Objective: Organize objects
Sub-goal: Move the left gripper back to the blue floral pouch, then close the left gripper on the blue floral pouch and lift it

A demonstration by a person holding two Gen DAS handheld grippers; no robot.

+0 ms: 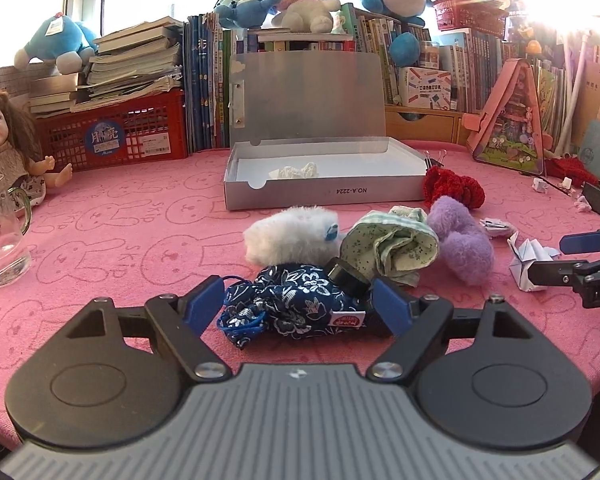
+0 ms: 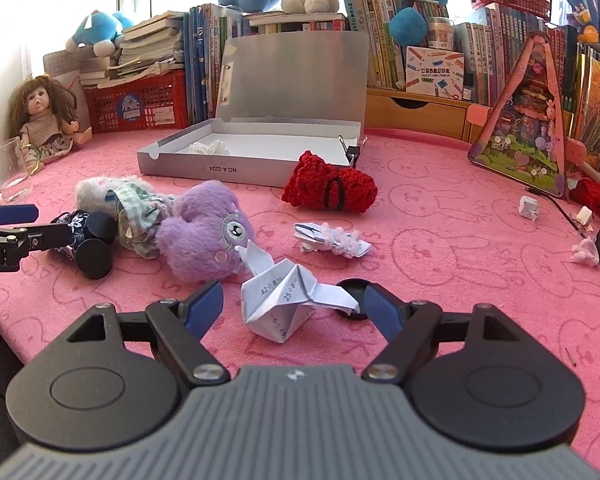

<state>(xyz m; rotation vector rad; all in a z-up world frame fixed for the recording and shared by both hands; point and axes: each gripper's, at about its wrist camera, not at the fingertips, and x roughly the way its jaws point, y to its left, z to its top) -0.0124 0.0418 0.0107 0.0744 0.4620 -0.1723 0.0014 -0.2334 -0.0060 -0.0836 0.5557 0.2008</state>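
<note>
An open grey box (image 1: pixel 324 192) (image 2: pixel 204 168) with a raised lid sits mid-table, holding a crumpled white scrap (image 1: pixel 296 171). My left gripper (image 1: pixel 298 304) is open around a navy floral pouch (image 1: pixel 288 304) that lies on the pink cloth; the pads stand beside it, apart. Behind it lie a white furry toy (image 1: pixel 288 236), a green cloth bundle (image 1: pixel 392 244) and a purple plush (image 1: pixel 464 244) (image 2: pixel 204 236). My right gripper (image 2: pixel 296 308) is open around a folded paper piece (image 2: pixel 284 296), with a black disc (image 2: pixel 350 290) behind the paper.
A red knitted piece (image 2: pixel 328 188), crumpled paper (image 2: pixel 328 240), a glass mug (image 1: pixel 0 236) and a doll (image 1: pixel 8 148) are on the pink cloth. Books, a red crate (image 1: pixel 116 136) and plush toys line the back. A pink triangular toy house (image 2: pixel 528 120) stands right.
</note>
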